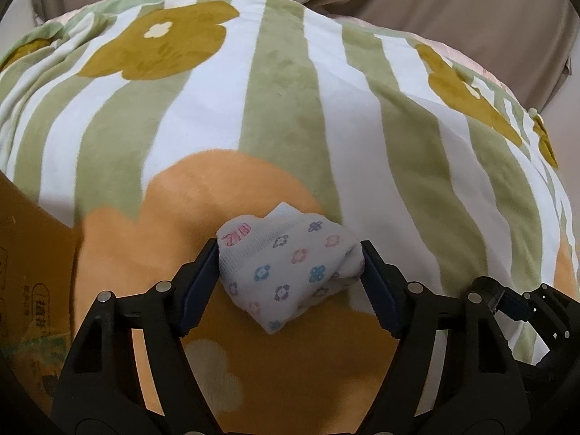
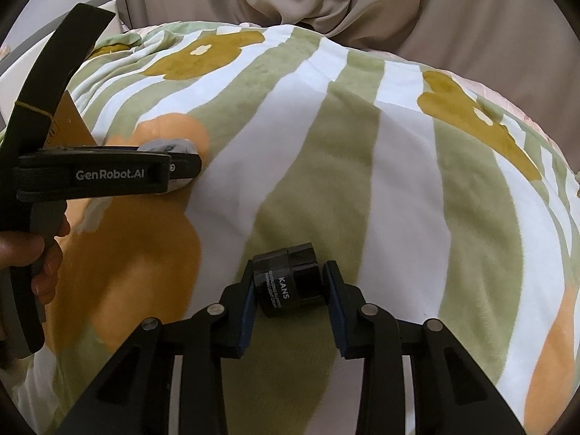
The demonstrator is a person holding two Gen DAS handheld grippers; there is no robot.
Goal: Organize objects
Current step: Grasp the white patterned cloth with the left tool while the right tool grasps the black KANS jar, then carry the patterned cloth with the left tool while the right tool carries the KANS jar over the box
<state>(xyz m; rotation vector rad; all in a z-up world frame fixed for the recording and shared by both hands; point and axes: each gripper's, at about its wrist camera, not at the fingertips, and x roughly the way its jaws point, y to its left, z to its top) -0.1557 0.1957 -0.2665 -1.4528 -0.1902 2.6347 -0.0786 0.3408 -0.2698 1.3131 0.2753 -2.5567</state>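
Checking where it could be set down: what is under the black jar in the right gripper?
Green-and-white striped blanket lies beneath the black jar; the right gripper and jar hide the spot directly below.

Counted 2 grippers: left gripper (image 1: 290,275) w/ 1 rolled white sock bundle (image 1: 290,275) clamped betw. its pads, right gripper (image 2: 288,290) w/ 1 black KANS cream jar (image 2: 286,282) gripped betw. its pads. 1 striped flower-print blanket (image 1: 282,108) lay under everything; it showed approx. 2 mustard flowers & 2 orange ones in the left wrist view. 1 cardboard box (image 1: 32,253) sat at the left edge. 1 beige cloth (image 1: 453,3) was bunched behind the blanket. 1 hand (image 2: 32,250) was visible, on the left gripper's handle.
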